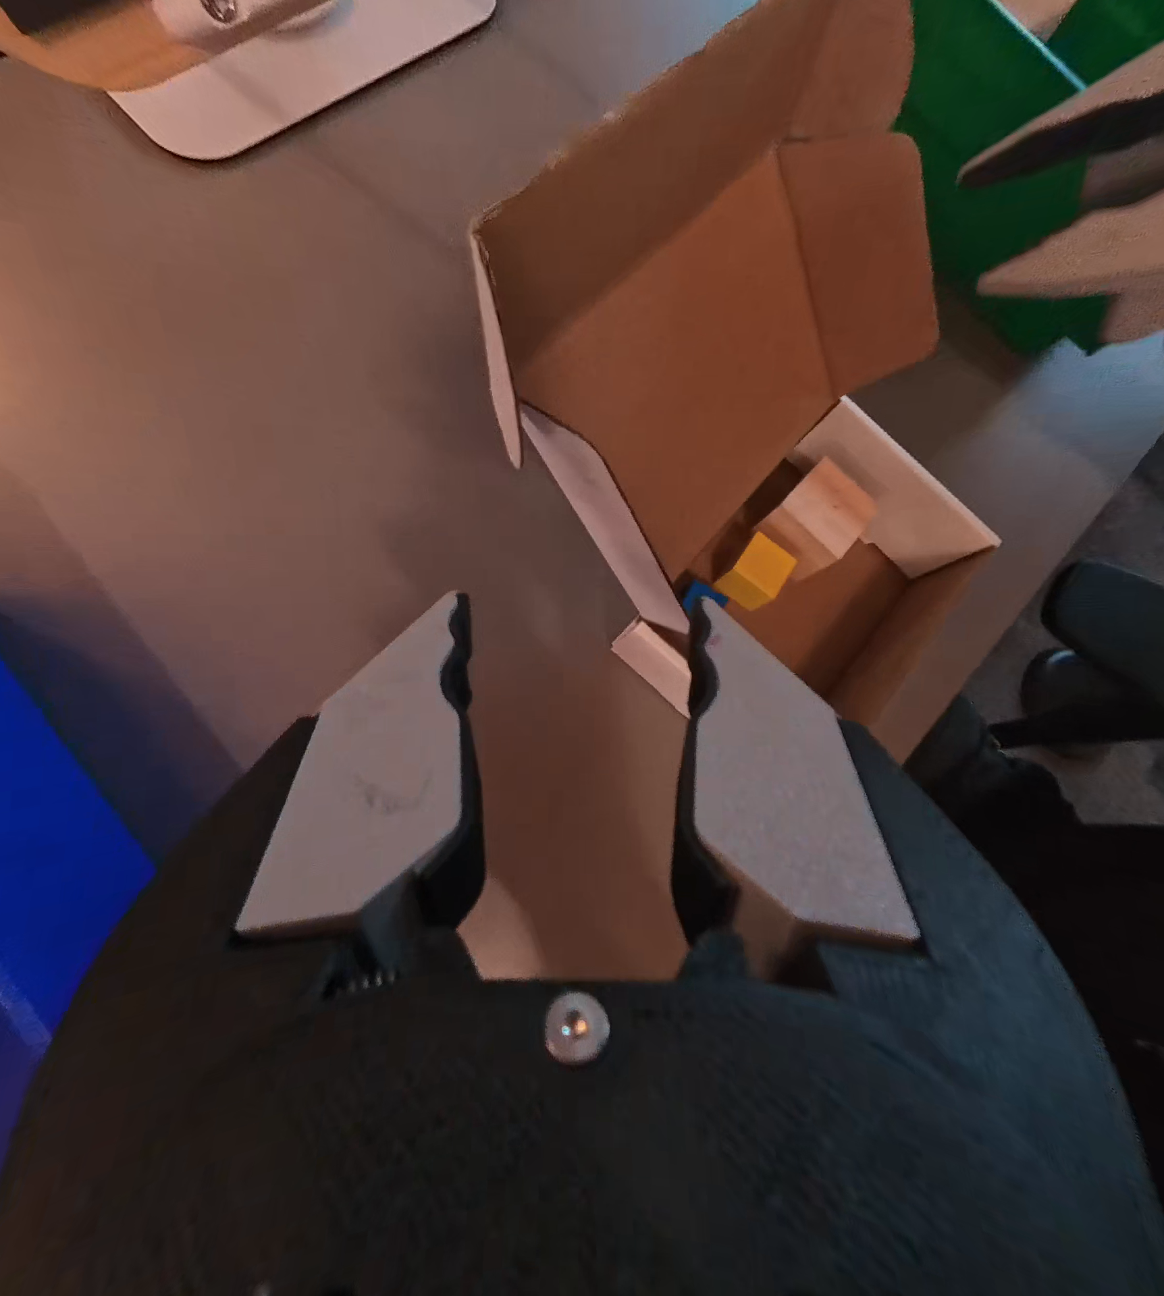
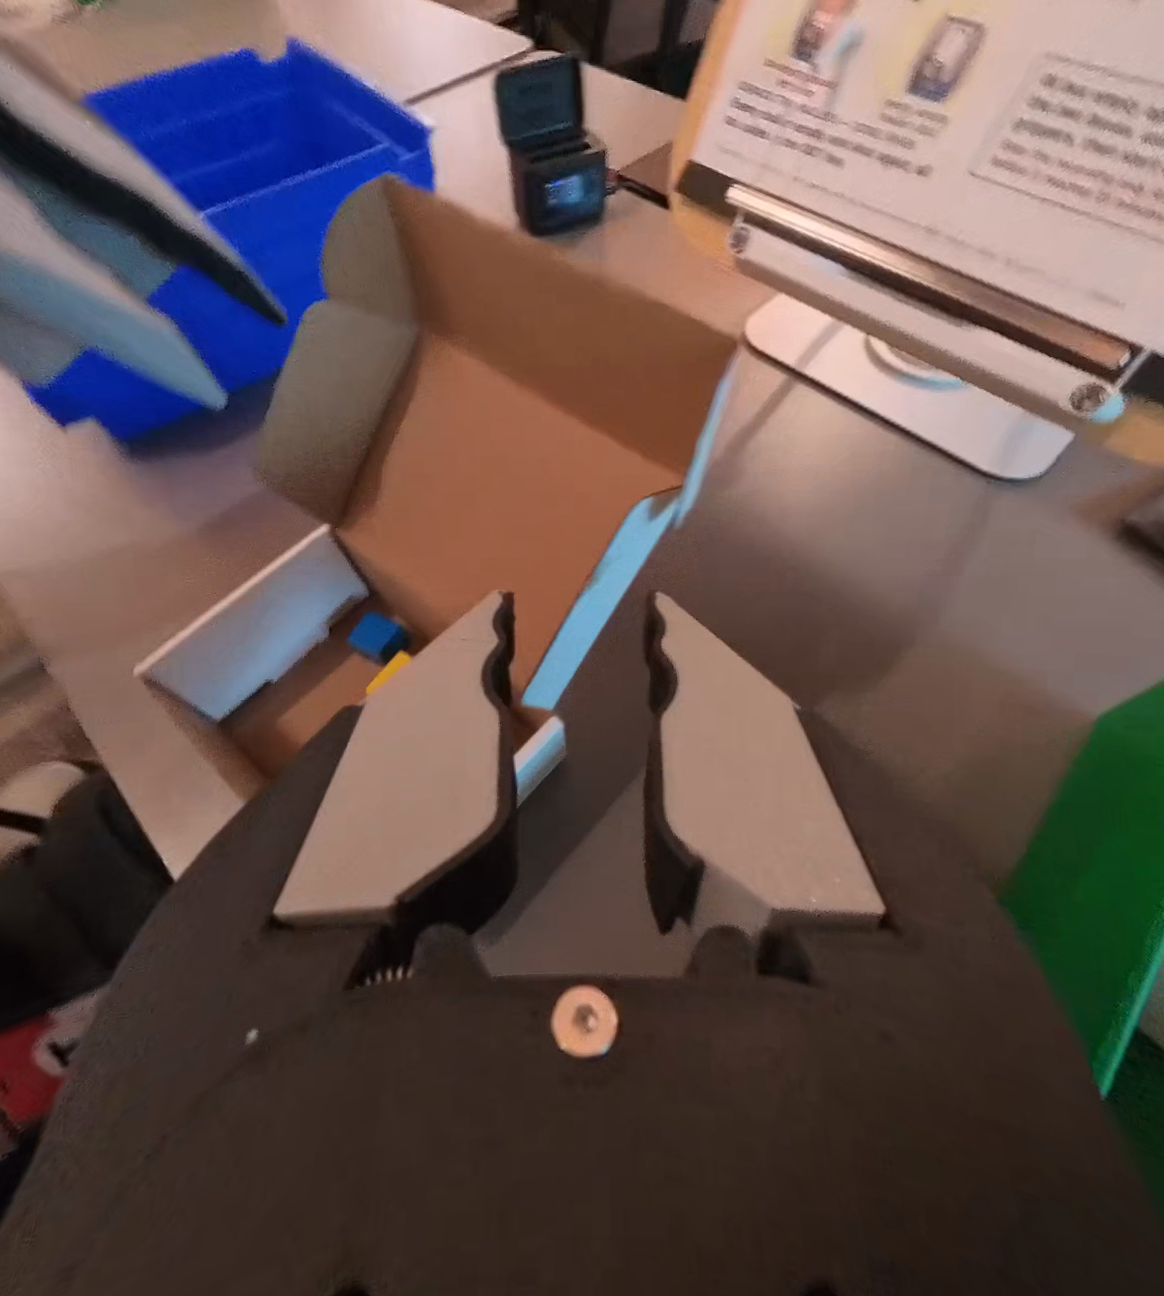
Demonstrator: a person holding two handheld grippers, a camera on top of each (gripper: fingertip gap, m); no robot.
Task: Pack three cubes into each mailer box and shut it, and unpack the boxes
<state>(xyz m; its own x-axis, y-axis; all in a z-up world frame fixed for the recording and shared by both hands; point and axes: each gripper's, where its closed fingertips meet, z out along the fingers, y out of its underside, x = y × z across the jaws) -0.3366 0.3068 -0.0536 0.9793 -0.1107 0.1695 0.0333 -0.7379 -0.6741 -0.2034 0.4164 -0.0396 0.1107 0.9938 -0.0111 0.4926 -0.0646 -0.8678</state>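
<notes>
Nearest, the left gripper [image 1: 579, 617] and right gripper [image 2: 579, 603] both hover with grey wedge fingers spread, holding nothing. Just beyond them on the table [image 1: 214, 421], the corrugated cardboard box [image 1: 846, 631] lies open, lid raised at its far end. Inside sit a yellow cube [image 1: 758, 569], a blue cube [image 2: 376, 635] and a pale wooden cube [image 1: 825, 508].

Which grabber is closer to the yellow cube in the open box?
Probably the left gripper: it is open, its right fingertip at the mailer box edge, beside the yellow cube. The right gripper's own finger hides most of that cube.
</notes>
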